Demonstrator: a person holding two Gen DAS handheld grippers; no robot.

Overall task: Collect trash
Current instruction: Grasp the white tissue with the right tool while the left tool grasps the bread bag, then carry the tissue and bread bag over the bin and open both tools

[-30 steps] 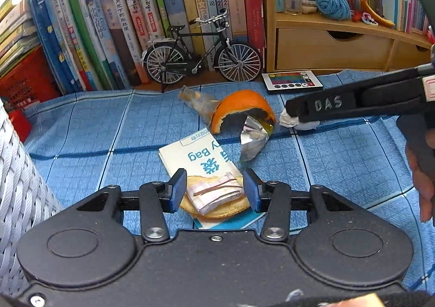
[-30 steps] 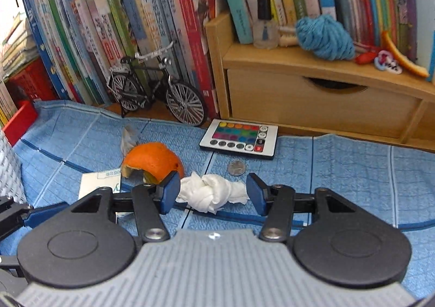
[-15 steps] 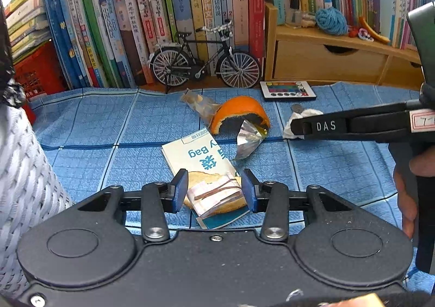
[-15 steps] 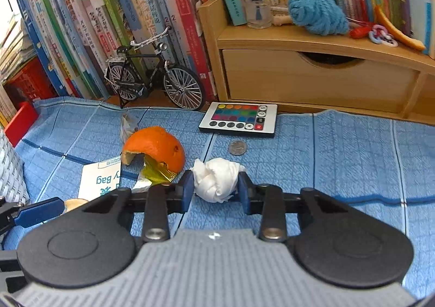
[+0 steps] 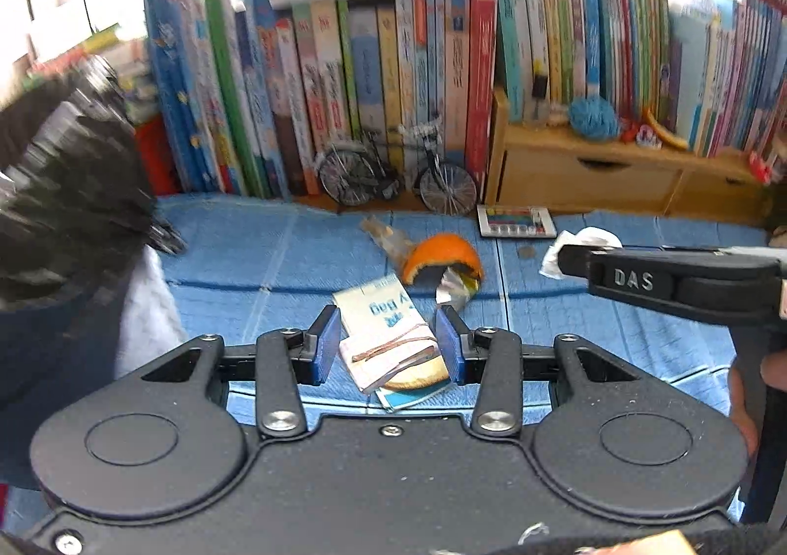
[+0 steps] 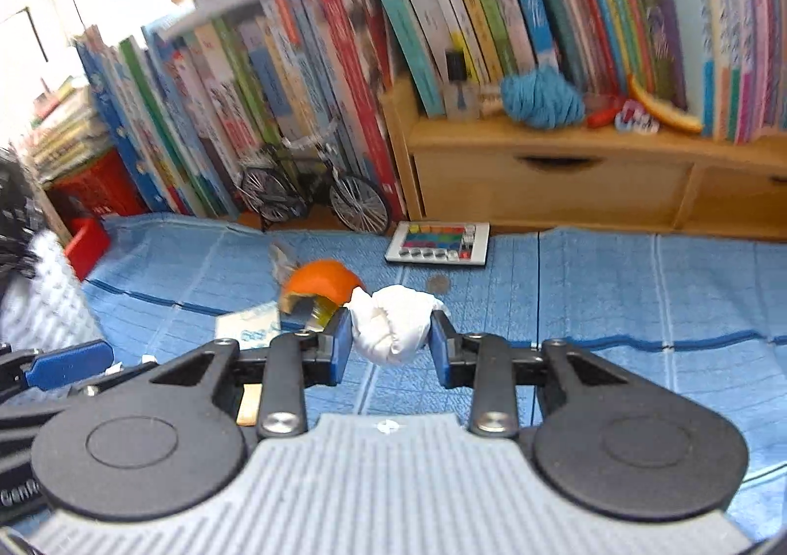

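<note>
Two grippers carry trash above the blue cloth (image 6: 615, 289): our right gripper (image 6: 391, 341) is clamped on a white tissue wad (image 6: 393, 326), our left gripper (image 5: 388, 351) on a folded wrapper (image 5: 388, 355) near the orange peel (image 5: 442, 255).

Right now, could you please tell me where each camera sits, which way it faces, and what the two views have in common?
Left wrist: behind the left gripper, facing the bookshelf; its fingers hold a paper bundle; the right gripper and a hand show at right.
Right wrist: behind the right gripper, facing the shelf; clamped on a white tissue wad; the left gripper's blue fingertip shows at left.
Shared: orange peel, remote, toy bicycle.
</note>
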